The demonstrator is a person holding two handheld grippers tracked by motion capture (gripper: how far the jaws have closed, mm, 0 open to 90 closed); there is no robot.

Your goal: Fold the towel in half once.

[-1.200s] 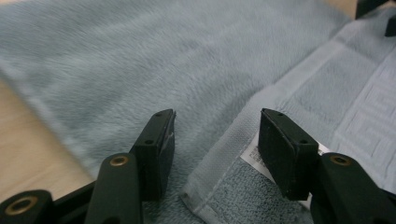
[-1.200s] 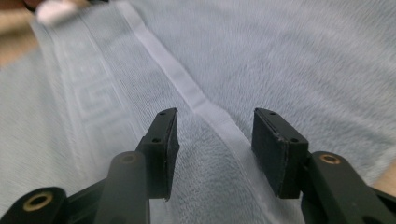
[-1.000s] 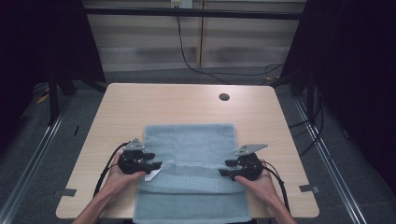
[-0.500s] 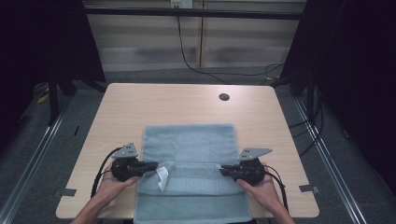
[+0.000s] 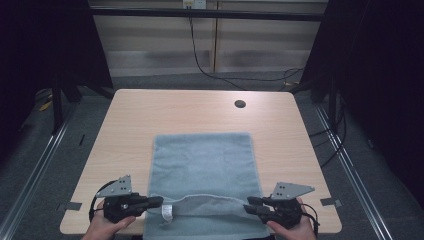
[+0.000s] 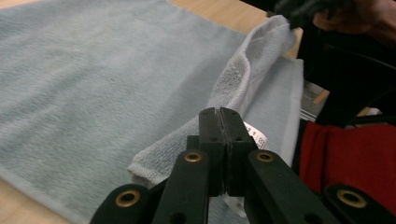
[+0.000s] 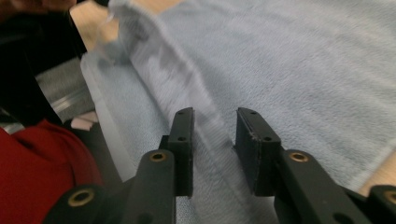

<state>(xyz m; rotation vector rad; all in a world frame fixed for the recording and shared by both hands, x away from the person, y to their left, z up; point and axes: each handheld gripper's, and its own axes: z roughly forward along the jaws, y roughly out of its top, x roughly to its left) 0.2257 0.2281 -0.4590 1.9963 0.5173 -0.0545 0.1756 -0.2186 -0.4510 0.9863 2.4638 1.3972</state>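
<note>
Your left hand-held gripper point(image 5: 159, 201) has clamped shut on the towel point(image 5: 202, 165) near its label, while your right hand-held gripper's point(image 5: 248, 205) jaws, just reopening, straddle the raised hem unpinched. Both have drawn the near edge back toward you off the bench point(image 5: 150, 115), so regrip right before folding farther.

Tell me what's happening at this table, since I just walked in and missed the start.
A person is folding a light blue towel on a wooden table, with a two-jaw gripper in each hand. The left gripper is clamped shut on the towel's near edge by its white label, lifting it off the layer below. The right gripper is at the other end of that raised edge; the fabric runs between its jaws, which have just been opening, with a gap showing. The far part of the towel lies flat.
</note>
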